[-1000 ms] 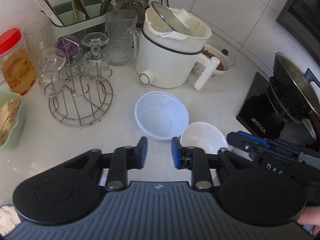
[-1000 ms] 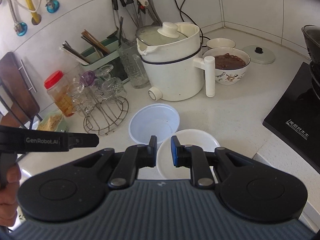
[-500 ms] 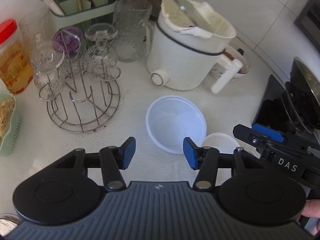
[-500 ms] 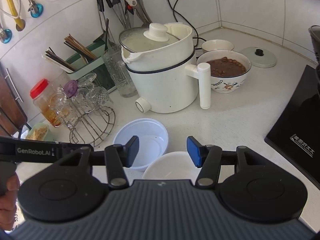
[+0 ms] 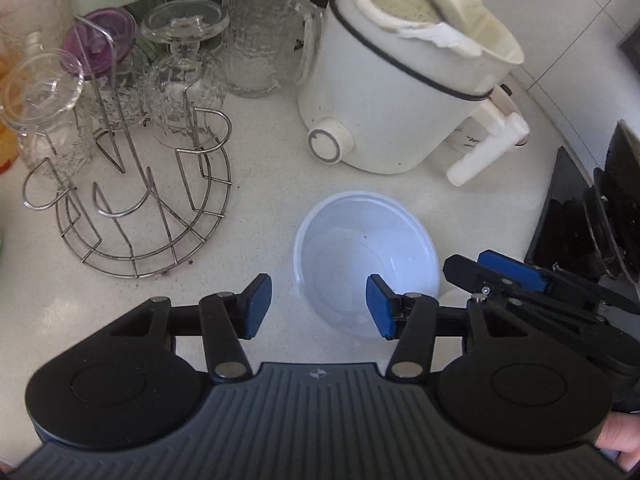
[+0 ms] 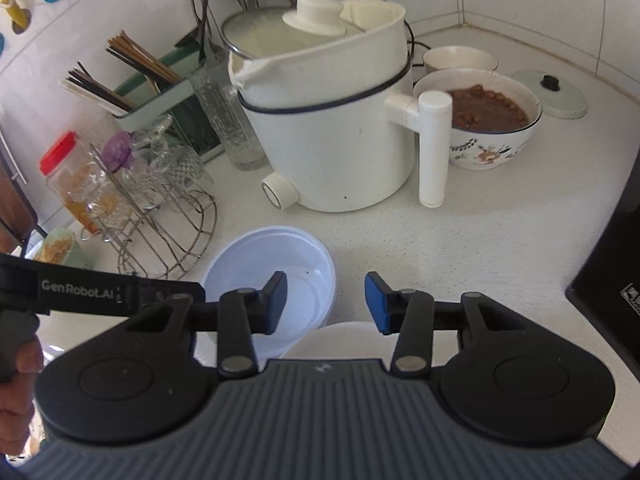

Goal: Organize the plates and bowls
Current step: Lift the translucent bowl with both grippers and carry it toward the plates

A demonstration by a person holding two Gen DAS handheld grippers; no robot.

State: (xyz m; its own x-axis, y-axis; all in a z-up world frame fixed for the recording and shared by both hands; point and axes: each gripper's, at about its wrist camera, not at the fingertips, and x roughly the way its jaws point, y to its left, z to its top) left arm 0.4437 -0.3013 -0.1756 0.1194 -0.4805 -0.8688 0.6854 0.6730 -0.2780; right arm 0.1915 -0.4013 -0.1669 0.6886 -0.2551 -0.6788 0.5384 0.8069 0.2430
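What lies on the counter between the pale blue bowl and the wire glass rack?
Nothing: in the left wrist view, bare white counter separates the pale blue bowl from the wire glass rack. The right wrist view agrees.

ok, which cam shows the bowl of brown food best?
Right wrist: the bowl of brown food sits in plain sight behind the cooker handle, contents and floral side clear. In the left wrist view the white cooker hides nearly all of it.

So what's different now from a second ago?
Both tongs, left and right, came closer to the bowls and spread wider; the right's jaws are closing again. Neither holds anything. The plastic bowl and white bowl stayed put.
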